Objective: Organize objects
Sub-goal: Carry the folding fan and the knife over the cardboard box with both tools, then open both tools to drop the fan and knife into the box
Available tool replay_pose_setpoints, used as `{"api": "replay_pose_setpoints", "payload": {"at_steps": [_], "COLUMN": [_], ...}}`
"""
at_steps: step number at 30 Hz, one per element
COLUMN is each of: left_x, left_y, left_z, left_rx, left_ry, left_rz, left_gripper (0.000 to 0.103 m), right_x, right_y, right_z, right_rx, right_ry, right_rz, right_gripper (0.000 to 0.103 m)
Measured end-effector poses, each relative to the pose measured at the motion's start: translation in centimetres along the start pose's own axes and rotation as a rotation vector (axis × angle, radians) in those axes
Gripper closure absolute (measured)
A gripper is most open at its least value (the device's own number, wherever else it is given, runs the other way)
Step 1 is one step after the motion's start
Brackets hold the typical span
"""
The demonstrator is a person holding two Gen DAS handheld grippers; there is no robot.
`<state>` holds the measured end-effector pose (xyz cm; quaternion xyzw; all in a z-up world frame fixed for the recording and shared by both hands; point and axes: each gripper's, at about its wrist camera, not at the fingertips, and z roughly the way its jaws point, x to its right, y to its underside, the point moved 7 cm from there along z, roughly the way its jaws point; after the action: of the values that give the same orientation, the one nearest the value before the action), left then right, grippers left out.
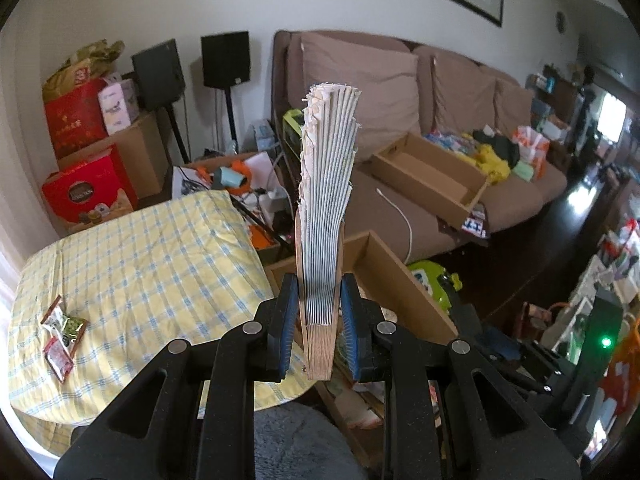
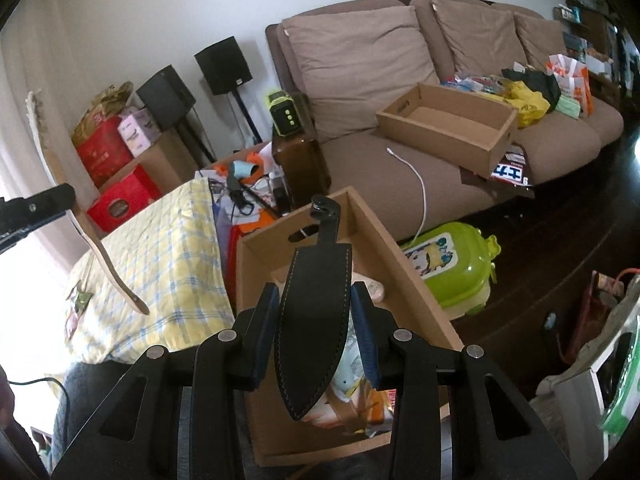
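Jaws of left gripper (image 1: 319, 320) pinch folded fan (image 1: 326, 208) upright; right gripper (image 2: 316, 332) clamps black leather sheath (image 2: 314, 320) above cardboard box (image 2: 404, 276), likely for stowing.

**A:** What lies beyond the left tongs (image 1: 319, 280)?

**B:** A brown sofa (image 1: 400, 80) far ahead. Two black speakers (image 1: 226, 58) stand on poles up and to the left of them, with red gift boxes (image 1: 76, 118) further left.

**A:** And around the right tongs (image 2: 315, 292)?

**B:** A green toy case (image 2: 452, 268) on the dark floor to their right, and a white cable (image 2: 420, 184) trailing off the sofa seat ahead. A yellow checked cloth (image 2: 160, 260) lies to their left, with a pale blue hair dryer (image 2: 242, 169) beyond it.
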<state>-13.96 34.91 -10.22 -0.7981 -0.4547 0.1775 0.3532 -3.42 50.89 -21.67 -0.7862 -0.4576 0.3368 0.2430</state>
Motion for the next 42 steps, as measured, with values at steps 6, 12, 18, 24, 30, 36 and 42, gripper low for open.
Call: {"api": "replay_pose_setpoints", "payload": {"at_steps": [6, 12, 18, 24, 30, 36, 42], "left_x": [1.8, 2.9, 3.4, 3.9, 4.1, 4.6, 4.9], "left_y": [1.6, 4.2, 6.7, 8.5, 11.2, 11.4, 11.6], "left_z": [2.9, 7.0, 10.5, 13.0, 15.5, 16.0, 16.3], "left_rx": [-0.078, -0.181, -0.272, -0.334, -0.429, -0.434, -0.450], "left_ry": [0.026, 0.039, 0.037, 0.030, 0.021, 0.019, 0.017], "left_rz": [0.022, 0.013, 0.006, 0.031, 0.043, 0.065, 0.088], "left_gripper": [0.083, 0.083, 0.083, 0.083, 0.083, 0.083, 0.083], "right_x": [0.3, 0.5, 1.1, 1.8, 1.5, 1.4, 2.1], "right_y": [0.7, 1.4, 2.5, 4.6, 6.8, 7.6, 8.1], "right_z": [1.1, 2.0, 3.4, 5.7, 7.5, 8.2, 8.6], "right_rx": [-0.032, -0.062, -0.105, -0.190, -0.275, -0.307, -0.336], "right_ry": [0.008, 0.015, 0.030, 0.047, 0.061, 0.060, 0.076], "right_rz": [-0.003, -0.002, -0.001, 0.002, -0.017, -0.013, 0.007], "right_gripper": [0.067, 0.066, 0.066, 0.066, 0.066, 0.071, 0.071]}}
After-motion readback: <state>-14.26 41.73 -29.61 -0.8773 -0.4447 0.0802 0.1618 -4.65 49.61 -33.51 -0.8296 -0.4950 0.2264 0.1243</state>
